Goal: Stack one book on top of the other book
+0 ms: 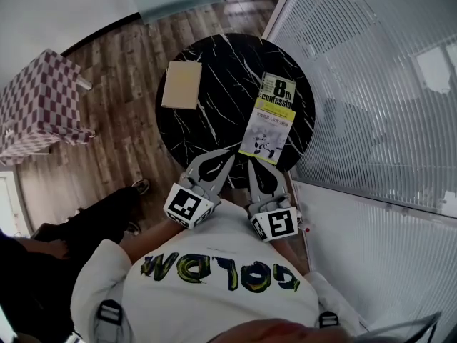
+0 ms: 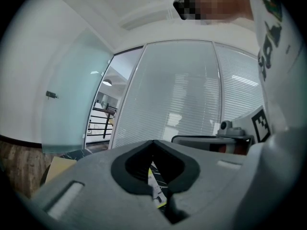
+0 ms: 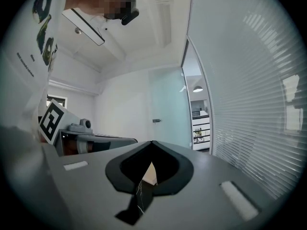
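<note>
A round black marble table bears two books that lie apart. The plain tan book rests flat at the left. The yellow and white printed book lies at the right, close to the near rim. My left gripper and right gripper hover side by side at the table's near edge, both shut and empty, just short of the printed book. In the left gripper view the jaws are closed, with a sliver of the printed book showing through the notch. The right gripper is closed too.
A glass partition with blinds runs along the right of the table. A checkered seat stands on the wood floor at the left. A shoe shows near the table's left front.
</note>
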Tool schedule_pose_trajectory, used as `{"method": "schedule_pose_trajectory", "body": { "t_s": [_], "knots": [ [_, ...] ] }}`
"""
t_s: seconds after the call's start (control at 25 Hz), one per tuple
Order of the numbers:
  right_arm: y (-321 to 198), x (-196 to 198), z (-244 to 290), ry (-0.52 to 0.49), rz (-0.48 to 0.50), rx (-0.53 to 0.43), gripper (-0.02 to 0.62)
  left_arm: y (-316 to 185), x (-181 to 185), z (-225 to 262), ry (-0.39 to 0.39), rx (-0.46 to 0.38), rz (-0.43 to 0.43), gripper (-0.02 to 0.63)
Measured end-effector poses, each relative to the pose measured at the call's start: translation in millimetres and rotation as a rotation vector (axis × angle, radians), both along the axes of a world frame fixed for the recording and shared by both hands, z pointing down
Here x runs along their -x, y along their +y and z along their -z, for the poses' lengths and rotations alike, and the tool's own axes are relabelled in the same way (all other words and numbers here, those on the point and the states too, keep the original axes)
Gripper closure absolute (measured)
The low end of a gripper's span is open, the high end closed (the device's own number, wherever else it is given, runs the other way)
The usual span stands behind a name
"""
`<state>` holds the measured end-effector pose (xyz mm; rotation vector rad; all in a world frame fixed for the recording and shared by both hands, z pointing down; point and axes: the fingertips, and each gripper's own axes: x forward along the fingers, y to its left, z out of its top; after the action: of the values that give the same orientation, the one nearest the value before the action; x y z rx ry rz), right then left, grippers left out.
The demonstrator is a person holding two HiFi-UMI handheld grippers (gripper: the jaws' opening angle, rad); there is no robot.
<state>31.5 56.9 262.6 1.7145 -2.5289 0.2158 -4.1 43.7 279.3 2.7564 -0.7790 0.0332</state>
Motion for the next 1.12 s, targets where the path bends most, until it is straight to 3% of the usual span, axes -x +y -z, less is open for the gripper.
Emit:
{"method": "schedule_pose_trajectory", "body": {
  "t_s": [0.36,1.12],
  "knots": [
    [-27,1,-8,0.001,-0.018,0.003,0.592,-30,3,-11,0.005,0.016,-0.004,0.606],
    [-17,-23,-4,-0.004,-0.023,0.010,0.592,-20,-19,-1,0.005,0.007,-0.010,0.606]
  ]
}}
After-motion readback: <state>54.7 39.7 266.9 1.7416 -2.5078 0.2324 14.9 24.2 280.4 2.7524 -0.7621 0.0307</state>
